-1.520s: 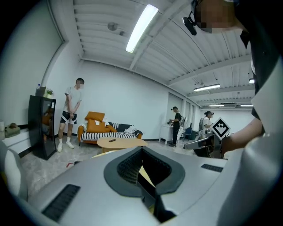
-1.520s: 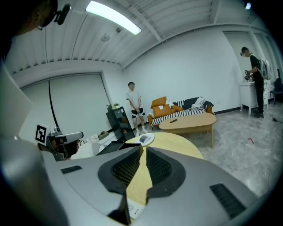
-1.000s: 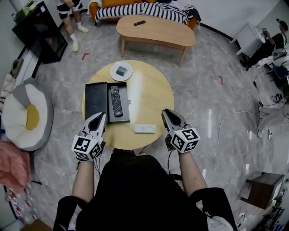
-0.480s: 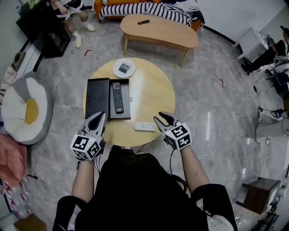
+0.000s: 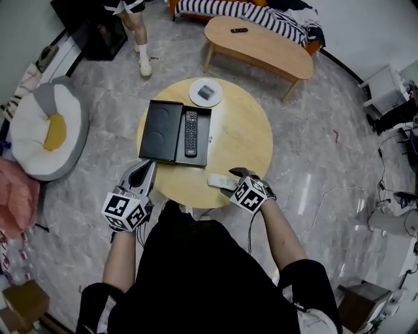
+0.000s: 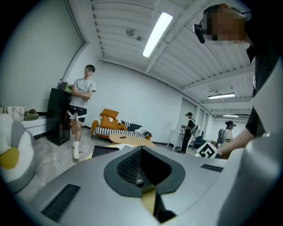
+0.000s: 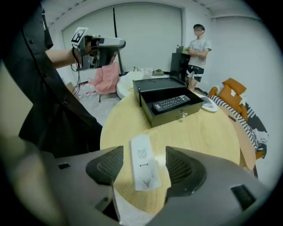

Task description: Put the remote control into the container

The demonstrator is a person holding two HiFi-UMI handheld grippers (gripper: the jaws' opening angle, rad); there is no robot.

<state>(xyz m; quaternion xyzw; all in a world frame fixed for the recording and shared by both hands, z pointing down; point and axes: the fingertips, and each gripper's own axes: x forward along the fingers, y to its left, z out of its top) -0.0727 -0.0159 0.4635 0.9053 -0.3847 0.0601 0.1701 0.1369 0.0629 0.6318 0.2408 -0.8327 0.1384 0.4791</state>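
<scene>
Right gripper now sits lower, its 2 jaws just spread wide astride the white remote, not pressing it; left gripper has jaws together, empty.

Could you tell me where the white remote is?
The white remote lies at the round table's near edge, head view, between the right gripper's just-opened jaws.

A white plate at the round table's far edge, an oval coffee table and striped sofa beyond

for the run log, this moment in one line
right gripper: jaws just opened, astride white remote | left gripper: shut, empty | black remote: in box
</scene>
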